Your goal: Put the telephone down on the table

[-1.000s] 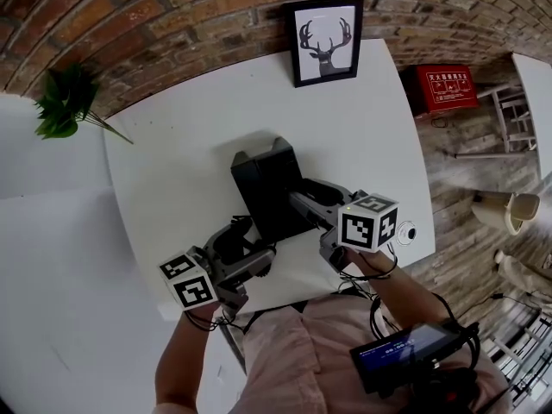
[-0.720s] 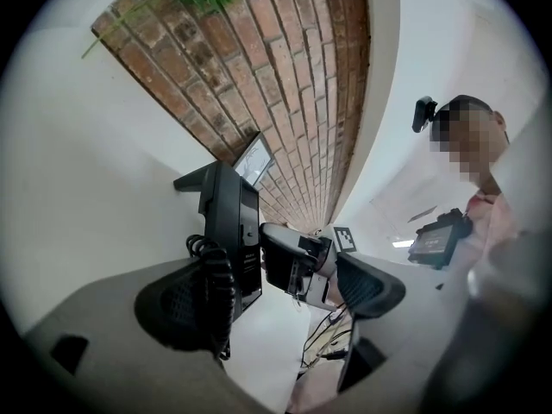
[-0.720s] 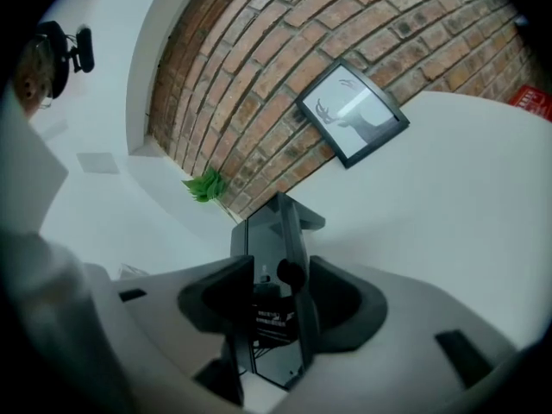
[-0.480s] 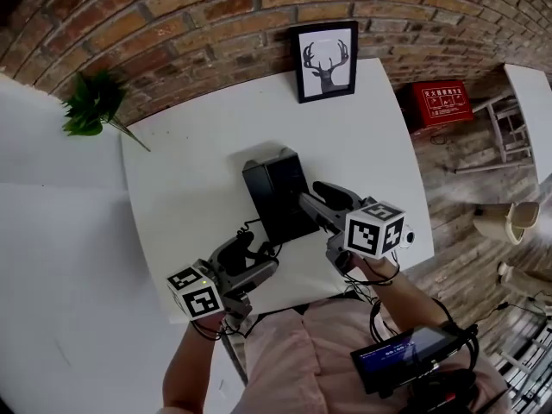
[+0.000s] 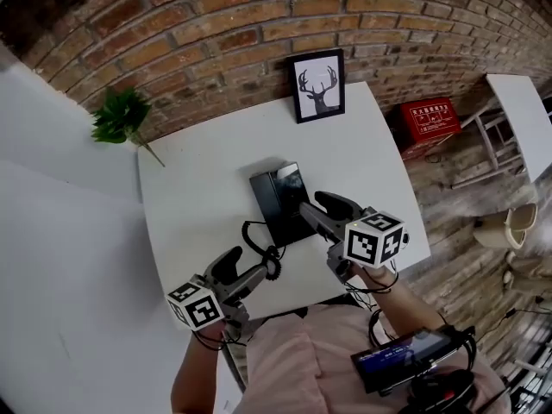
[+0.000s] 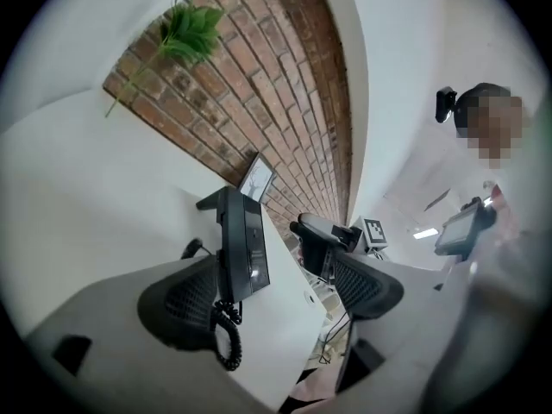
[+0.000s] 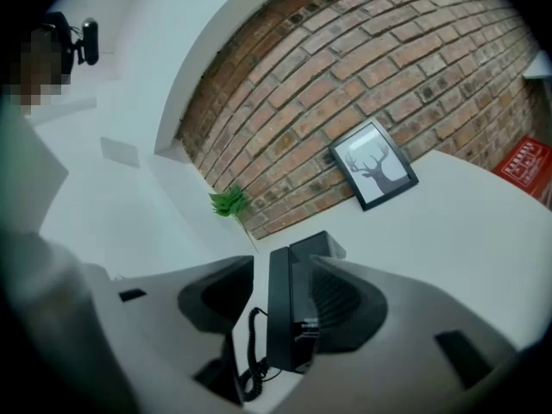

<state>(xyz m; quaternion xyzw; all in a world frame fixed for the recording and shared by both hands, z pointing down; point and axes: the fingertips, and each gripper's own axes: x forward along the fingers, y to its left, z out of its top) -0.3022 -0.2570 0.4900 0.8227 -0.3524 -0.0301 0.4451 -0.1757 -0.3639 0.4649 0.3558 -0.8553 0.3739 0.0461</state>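
Observation:
The black telephone [image 5: 278, 203] rests face up on the white table [image 5: 198, 179], and its coiled cord [image 5: 263, 261] trails toward the near edge. My right gripper [image 5: 310, 205] hovers over the phone's near right side with its jaws apart. In the right gripper view the telephone [image 7: 293, 309] shows between the jaws, with a gap at the left pad. In the left gripper view the right gripper [image 6: 319, 244] stands clear of the telephone [image 6: 244, 244]. My left gripper [image 5: 241, 267] is open near the front left, beside the cord, holding nothing.
A framed deer picture [image 5: 316, 86] leans on the brick wall at the table's far edge. A green plant [image 5: 121, 115] stands at the far left. On the floor to the right are a red box [image 5: 429, 116] and a pale stool [image 5: 509, 222].
My right gripper has lifted up and off the telephone, which stays on the table. My left gripper has drawn back toward the near edge. The head view has pulled back.

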